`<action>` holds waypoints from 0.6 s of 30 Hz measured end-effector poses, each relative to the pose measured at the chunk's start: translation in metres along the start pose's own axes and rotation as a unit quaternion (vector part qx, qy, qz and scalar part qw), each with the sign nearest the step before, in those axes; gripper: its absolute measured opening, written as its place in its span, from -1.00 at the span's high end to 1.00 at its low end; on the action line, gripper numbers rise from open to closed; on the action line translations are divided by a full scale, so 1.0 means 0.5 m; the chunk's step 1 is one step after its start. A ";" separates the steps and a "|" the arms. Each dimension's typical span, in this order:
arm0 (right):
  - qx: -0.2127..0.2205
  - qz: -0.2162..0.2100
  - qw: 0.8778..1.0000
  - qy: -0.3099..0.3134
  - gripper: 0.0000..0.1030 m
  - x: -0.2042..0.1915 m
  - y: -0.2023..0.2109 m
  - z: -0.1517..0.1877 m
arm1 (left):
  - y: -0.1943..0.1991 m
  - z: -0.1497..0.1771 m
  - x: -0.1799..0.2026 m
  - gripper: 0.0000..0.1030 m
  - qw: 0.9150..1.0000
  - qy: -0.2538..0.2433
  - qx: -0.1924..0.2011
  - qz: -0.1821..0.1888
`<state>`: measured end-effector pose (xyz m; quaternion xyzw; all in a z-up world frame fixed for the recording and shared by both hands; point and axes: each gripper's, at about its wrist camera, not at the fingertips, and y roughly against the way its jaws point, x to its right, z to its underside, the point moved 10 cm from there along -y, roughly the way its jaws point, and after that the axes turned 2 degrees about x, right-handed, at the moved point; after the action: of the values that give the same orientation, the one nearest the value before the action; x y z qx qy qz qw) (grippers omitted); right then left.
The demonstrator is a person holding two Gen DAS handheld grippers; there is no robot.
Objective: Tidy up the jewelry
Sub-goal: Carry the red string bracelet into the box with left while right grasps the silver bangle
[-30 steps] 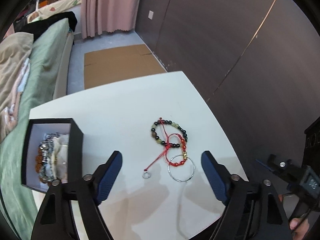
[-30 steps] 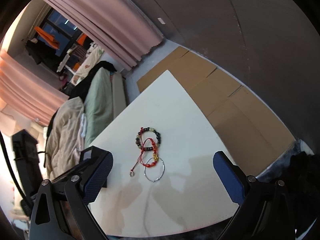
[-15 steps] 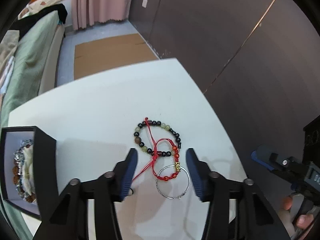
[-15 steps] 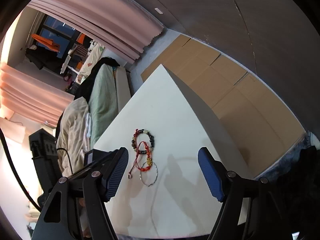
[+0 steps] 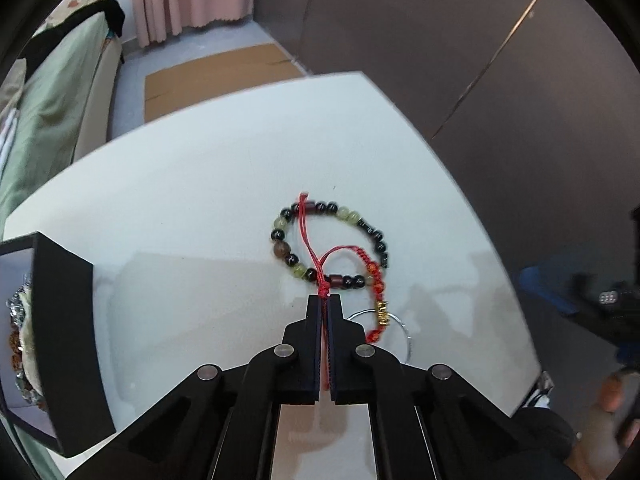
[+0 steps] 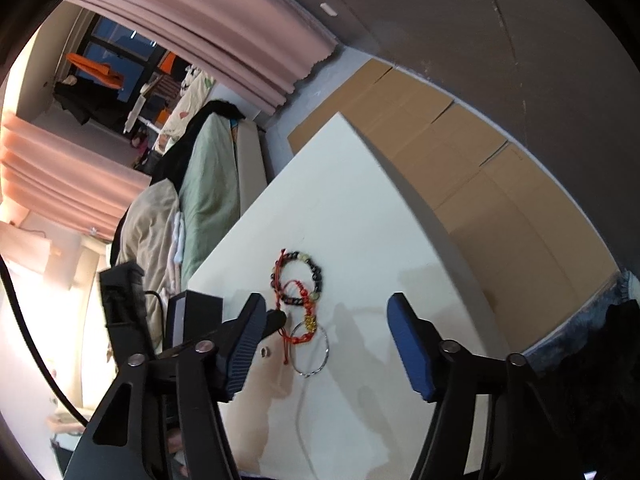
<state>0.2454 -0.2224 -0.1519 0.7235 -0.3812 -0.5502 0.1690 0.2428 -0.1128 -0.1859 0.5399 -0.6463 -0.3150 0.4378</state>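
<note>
My left gripper (image 5: 324, 300) is shut on the red cord of the red woven bracelet (image 5: 376, 280), just below the cord's knot. The cord crosses a dark and green bead bracelet (image 5: 280, 222) lying flat on the white table (image 5: 200, 200). A thin silver bangle (image 5: 404, 328) lies under the red bracelet's gold charm. In the right wrist view, my right gripper (image 6: 326, 346) hangs above the table with its blue-padded jaws closing and nothing pressed between them. Beyond it lie the silver bangle (image 6: 316, 348), the red bracelet (image 6: 304, 300) and the bead bracelet (image 6: 316, 272).
A black jewelry box (image 5: 68, 320) with several pieces inside stands open at the table's left edge. A small metal ring (image 6: 264, 352) lies by the cord's end. A bed with green bedding (image 5: 52, 100) runs along the left, and flat cardboard (image 5: 216, 76) covers the floor past the table.
My left gripper came down onto the table and its jaws closed on the red cord. The right gripper's jaws narrowed and it drew closer to the bracelets.
</note>
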 end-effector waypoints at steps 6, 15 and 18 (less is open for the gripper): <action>-0.021 0.011 0.999 0.024 -0.06 -0.025 -0.029 0.024 | 0.064 -0.011 -0.020 0.97 0.999 0.007 0.029 0.017; -0.061 0.093 0.988 0.108 -0.11 -0.058 -0.068 0.069 | 0.154 -0.032 -0.064 0.97 0.996 0.028 0.072 0.033; -0.067 0.125 0.980 0.139 -0.23 -0.062 -0.082 0.080 | 0.183 -0.033 -0.085 0.97 0.995 0.037 0.084 0.035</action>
<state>0.2200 -0.1657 -0.1721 0.7263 -0.4035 -0.4435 0.3360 0.2204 -0.0506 -0.1082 0.5633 -0.6722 -0.2240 0.4251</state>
